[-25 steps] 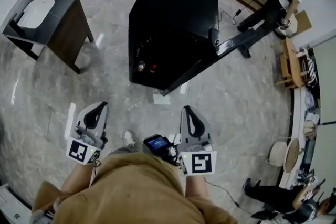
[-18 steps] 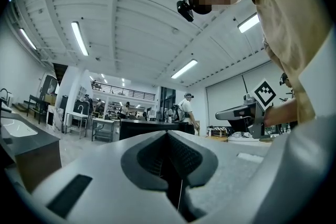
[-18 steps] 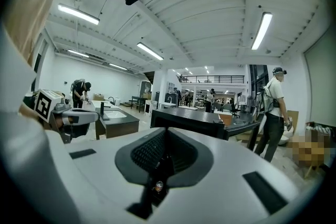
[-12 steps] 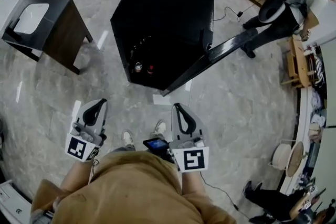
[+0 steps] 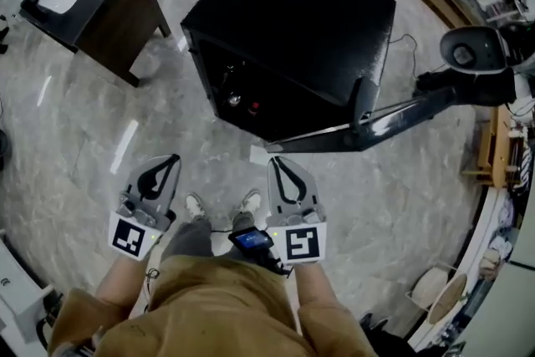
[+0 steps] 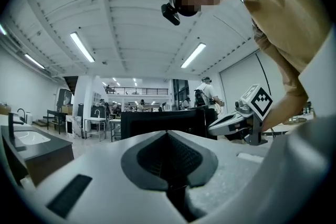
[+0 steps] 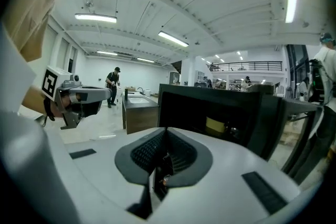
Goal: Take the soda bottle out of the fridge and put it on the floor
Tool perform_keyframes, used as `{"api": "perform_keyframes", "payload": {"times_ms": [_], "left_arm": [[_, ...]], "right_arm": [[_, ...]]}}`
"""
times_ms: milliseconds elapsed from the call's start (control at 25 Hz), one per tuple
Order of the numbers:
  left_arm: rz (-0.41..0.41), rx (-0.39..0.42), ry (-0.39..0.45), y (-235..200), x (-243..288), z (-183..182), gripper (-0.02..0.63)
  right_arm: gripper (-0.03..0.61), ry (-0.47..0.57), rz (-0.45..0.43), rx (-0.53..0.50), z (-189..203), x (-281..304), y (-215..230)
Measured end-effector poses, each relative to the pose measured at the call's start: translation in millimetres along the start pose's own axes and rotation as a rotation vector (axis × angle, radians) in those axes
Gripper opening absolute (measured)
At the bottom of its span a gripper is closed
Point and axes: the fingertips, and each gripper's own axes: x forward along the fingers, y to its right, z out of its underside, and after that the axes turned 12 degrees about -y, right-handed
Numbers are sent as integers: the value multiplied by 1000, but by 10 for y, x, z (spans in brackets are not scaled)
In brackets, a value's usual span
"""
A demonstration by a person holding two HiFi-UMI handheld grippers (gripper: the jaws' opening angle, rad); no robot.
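Soda bottle (image 5: 253, 106): red-capped, inside fridge (image 5: 292, 12), centre frame; we judge it heavy, slick; grip mid-body.
Claws: left gripper (image 5: 170, 160), right gripper (image 5: 277, 162) clenched, empty.

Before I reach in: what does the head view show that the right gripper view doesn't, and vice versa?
Head view only: a silver cap and a red cap seen from above inside the fridge, plus the person's shoes.
Right gripper view only: a yellow label in the fridge interior, ceiling lights, a distant person.
Both: the open fridge door, the sink cabinet, the left hand-held gripper, and the right hand-held gripper, jaws shut on nothing.
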Motion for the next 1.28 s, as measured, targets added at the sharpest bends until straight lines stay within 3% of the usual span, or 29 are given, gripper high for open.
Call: {"api": "perform_keyframes", "payload": {"times_ms": [360, 680, 840, 1120, 1280], "left_arm": [[-39, -43, -41, -292, 553, 952, -5], [-43, -115, -95, -440, 817, 1967, -5], [-52, -156, -104, -497, 928, 2247, -5], [-6, -123, -118, -550, 1226, 2706, -5], [-8, -142, -110, -549, 1411, 3002, -6]], "right_arm": [[3, -152, -136, 60, 1046, 1242, -282], [5, -248, -113, 65, 1897, 2095, -322], [5, -290, -119, 62, 2154, 2445, -328], [8, -342, -103, 44, 2650, 2955, -259], [58, -372, -105, 20, 3018, 3186, -253]]}}
